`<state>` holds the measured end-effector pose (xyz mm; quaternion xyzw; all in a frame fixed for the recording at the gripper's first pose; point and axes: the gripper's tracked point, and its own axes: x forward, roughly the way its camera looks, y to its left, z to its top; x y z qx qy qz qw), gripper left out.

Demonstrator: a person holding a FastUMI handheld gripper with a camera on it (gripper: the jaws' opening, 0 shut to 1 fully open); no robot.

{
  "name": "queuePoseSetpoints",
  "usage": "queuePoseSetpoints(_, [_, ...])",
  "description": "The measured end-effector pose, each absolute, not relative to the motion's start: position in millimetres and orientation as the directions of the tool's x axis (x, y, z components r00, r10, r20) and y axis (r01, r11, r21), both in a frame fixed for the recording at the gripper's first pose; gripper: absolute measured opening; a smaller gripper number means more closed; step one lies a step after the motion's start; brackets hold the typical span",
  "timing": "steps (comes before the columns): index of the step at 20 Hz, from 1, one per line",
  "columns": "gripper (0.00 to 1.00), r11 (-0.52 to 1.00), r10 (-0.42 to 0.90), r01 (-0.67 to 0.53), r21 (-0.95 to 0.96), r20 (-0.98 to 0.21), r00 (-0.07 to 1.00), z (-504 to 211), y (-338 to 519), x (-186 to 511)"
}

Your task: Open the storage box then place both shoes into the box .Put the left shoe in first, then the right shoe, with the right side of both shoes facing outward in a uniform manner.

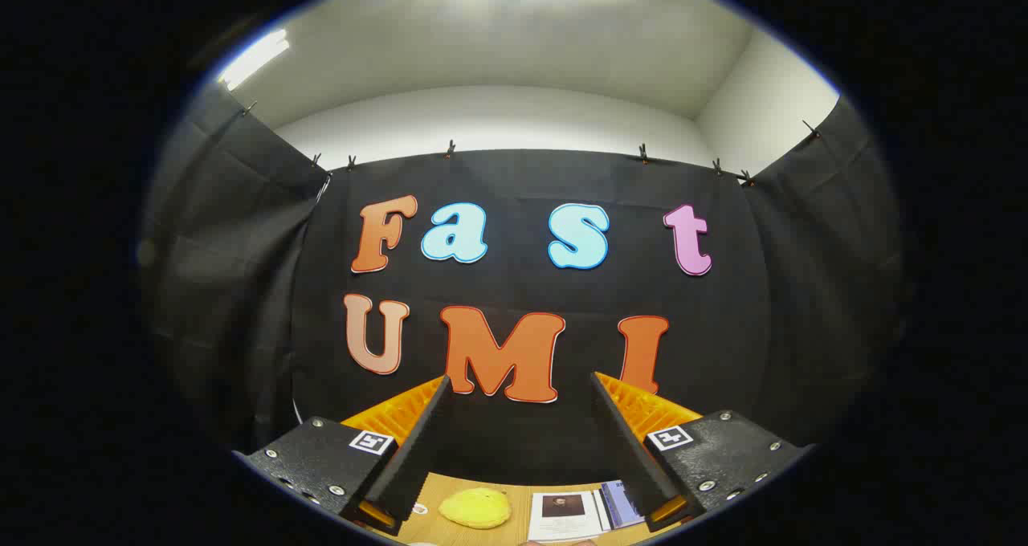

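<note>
Wooden tabletop (514,522) beneath the tool (522,385), its fingers spread.

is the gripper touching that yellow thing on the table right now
Apart. In the gripper view the gripper is open and raised toward the booth wall, holding nothing; the yellow object lies on the wooden table below, between the fingers, with clear space around it.

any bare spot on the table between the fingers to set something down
Little table shows. The gripper is open, fingers wide apart and holding nothing. Between them, a yellow soft thing and printed cards lie close together. Bare wood remains above the yellow thing and in the narrow gap between it and the cards.
</note>
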<state>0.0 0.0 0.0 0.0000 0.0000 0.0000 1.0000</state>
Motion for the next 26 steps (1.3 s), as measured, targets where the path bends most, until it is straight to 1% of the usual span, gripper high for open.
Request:
queuePoseSetpoints(11, [0.99, 1.0, 0.001, -0.001, -0.024, 0.006, 1.0, -7, -3, -3])
queuePoseSetpoints(16, [0.99, 1.0, 0.015, -0.015, 0.014, -0.006, 1.0, -16, 8, 4])
queuePoseSetpoints(20, [0.99, 0.994, 0.1, -0.097, 0.047, -0.085, 0.991, -38, 34, 2])
queuePoseSetpoints(24, [0.99, 0.993, 0.115, -0.11, 0.044, -0.132, 0.984, -60, 49, 1])
queuePoseSetpoints(26, [0.99, 0.991, 0.135, -0.13, 0.045, -0.175, 0.975, -77, 63, -2])
